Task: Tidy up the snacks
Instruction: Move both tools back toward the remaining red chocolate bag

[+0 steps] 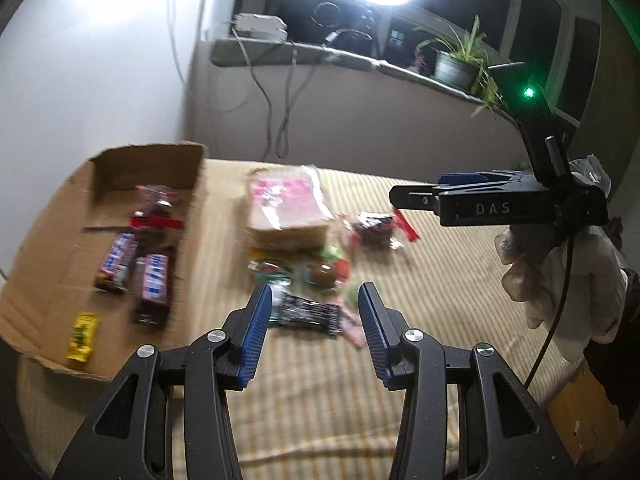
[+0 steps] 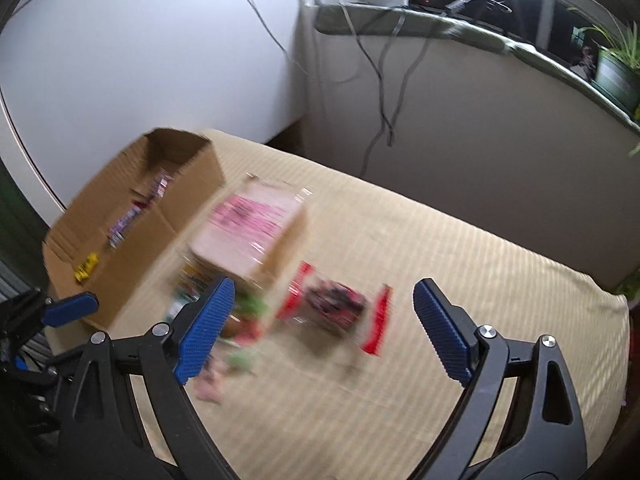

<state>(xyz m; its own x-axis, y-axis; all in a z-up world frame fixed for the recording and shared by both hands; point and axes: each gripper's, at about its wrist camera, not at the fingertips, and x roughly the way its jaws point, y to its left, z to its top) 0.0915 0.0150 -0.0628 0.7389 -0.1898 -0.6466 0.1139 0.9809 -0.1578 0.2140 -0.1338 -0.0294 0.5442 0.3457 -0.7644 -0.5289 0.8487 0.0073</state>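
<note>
My right gripper (image 2: 320,332), jaws wide and empty, should straddle the clear red-ended snack packet (image 2: 336,308) mid-bed squarely; left gripper (image 1: 316,320) half-open, empty.

The letters "DAS" stand in pale print on the black side of the right gripper (image 1: 412,196), seen from the left wrist. The print on the snack wrappers (image 1: 154,280) is too blurred to read.

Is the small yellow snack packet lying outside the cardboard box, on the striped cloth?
No, the yellow packet lies inside the open cardboard box, near its front corner.
</note>
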